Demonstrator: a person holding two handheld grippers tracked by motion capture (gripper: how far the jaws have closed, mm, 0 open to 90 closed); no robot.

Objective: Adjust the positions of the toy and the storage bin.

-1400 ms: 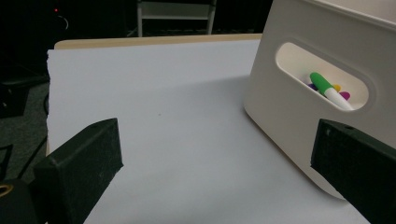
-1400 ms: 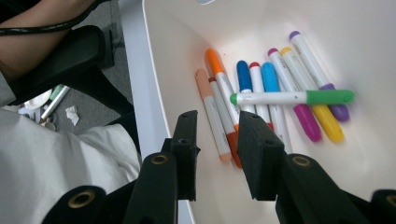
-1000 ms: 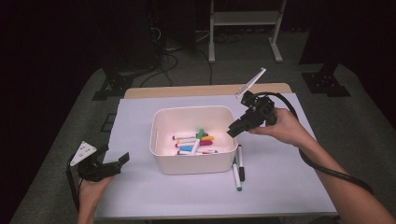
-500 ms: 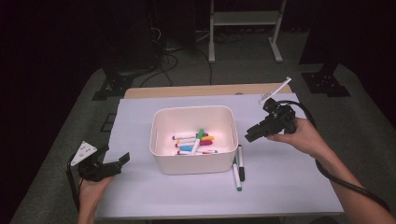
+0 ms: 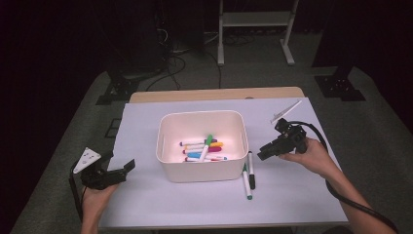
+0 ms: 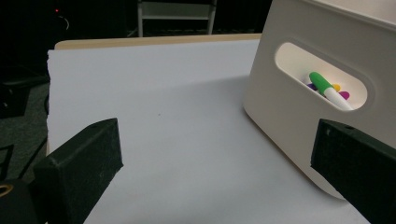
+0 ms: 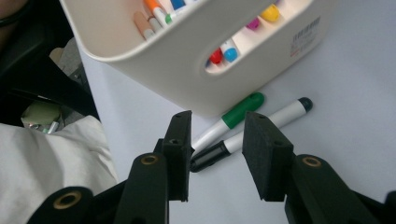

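Observation:
A white bin (image 5: 204,171) in the middle of the table holds several coloured markers (image 5: 204,146). Just off its front right corner two markers lie on the sheet: a green-capped marker (image 5: 246,183) and a black-capped marker (image 5: 251,171). My right gripper (image 5: 263,151) hovers right of the bin, pointing left toward them. Its jaws have just been opening and nothing is between them. In the right gripper view the green-capped marker (image 7: 240,109) and black-capped marker (image 7: 285,114) lie beyond the right gripper (image 7: 217,126). My left gripper (image 5: 119,163) rests open at the front left, facing the bin (image 6: 289,116).
A white sheet (image 5: 146,122) covers the table, and a strip of bare wood (image 5: 214,94) shows along the far edge. A white metal stand (image 5: 253,29) is on the floor behind. A cable (image 5: 350,200) trails from the right gripper along the person's forearm.
The right gripper moved from above the bin's right rim out to the right and down, toward the two loose markers, with its jaws wider apart. The left gripper stayed put.

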